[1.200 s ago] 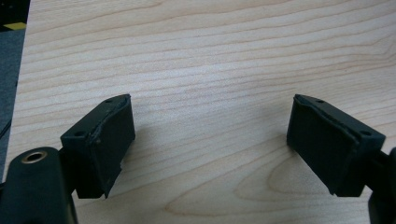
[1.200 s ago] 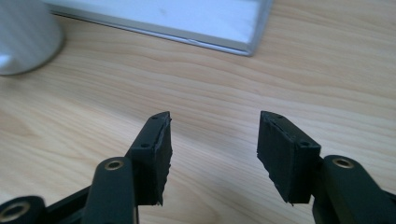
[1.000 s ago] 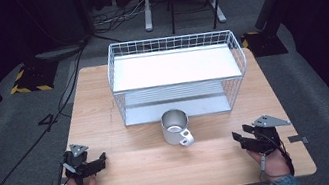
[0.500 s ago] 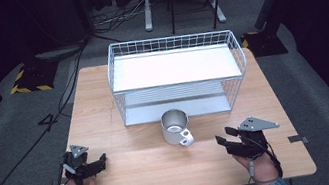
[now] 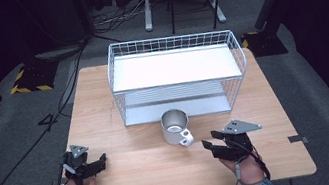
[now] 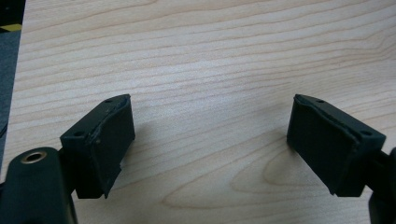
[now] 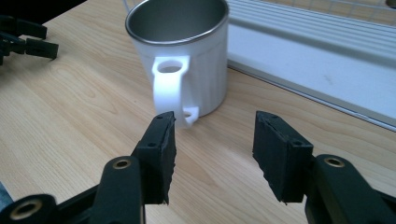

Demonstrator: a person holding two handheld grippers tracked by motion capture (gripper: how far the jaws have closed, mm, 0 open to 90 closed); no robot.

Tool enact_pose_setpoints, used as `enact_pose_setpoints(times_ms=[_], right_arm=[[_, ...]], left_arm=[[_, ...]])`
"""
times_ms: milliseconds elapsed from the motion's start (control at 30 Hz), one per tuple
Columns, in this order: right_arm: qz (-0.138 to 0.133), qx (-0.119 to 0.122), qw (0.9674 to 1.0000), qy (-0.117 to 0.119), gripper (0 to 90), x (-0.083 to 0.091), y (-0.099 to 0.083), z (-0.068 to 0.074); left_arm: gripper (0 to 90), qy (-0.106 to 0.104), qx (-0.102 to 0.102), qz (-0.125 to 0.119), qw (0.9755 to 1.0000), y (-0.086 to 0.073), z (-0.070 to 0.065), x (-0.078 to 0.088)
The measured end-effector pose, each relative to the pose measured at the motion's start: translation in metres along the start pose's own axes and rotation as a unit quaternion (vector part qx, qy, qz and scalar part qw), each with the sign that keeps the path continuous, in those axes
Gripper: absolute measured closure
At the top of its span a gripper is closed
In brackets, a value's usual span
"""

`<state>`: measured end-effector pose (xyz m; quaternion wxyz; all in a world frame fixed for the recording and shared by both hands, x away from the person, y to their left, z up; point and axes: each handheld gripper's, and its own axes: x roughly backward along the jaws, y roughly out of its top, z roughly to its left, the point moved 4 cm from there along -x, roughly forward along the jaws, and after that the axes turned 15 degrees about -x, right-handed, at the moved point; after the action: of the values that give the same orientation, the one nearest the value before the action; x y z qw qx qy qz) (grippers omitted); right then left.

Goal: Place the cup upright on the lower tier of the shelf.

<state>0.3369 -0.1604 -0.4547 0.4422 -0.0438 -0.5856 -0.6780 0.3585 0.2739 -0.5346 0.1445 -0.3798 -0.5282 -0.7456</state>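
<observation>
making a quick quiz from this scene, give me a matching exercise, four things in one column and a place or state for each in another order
Things:
1. mug
2. wire basket
3. left tool
4. right tool

Places or states:
A. open over bare wood, near the table's front left corner
B. at the far side of the table, white tray inside
C. open, pointed at the white handle
D. upright on the table, just in front of the basket

Pairs: 1-D, 2-B, 3-A, 4-C

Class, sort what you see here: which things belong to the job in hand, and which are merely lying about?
In the job:
- mug
- right gripper, jaws open, pointed at the mug's handle

Lying about:
- wire rack
- left gripper, open over bare table
- floor cables
</observation>
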Motion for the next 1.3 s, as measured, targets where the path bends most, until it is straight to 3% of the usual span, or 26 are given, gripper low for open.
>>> enact_pose_setpoints(times_ms=[300,433,700,967,1167,1300], right_arm=[[0.010,-0.002,0.9999,0.011,47.2,-0.021,0.002,0.015],[0.014,-0.016,0.9996,0.019,46.9,-0.029,0.005,0.017],[0.022,-0.014,0.9993,0.025,47.8,-0.043,0.006,0.022],[0.027,-0.008,0.9994,0.017,57.2,-0.055,0.007,0.024],[0.027,0.005,0.9996,0.008,69.5,-0.058,0.008,0.026],[0.025,0.020,0.9995,0.000,70.5,-0.058,0.008,0.028]], left_arm=[[15.4,0.000,-0.001,0.001,1.0000,0.000,0.000,0.000],[15.4,0.000,0.000,0.000,1.0000,0.000,0.000,0.000],[15.4,0.000,0.000,0.000,1.0000,0.000,0.000,0.000],[15.5,0.000,0.000,0.000,1.0000,0.000,0.000,0.000],[15.5,0.000,0.000,0.000,1.0000,0.000,0.000,0.000],[15.4,0.000,-0.001,0.001,1.0000,0.000,0.000,0.000]])
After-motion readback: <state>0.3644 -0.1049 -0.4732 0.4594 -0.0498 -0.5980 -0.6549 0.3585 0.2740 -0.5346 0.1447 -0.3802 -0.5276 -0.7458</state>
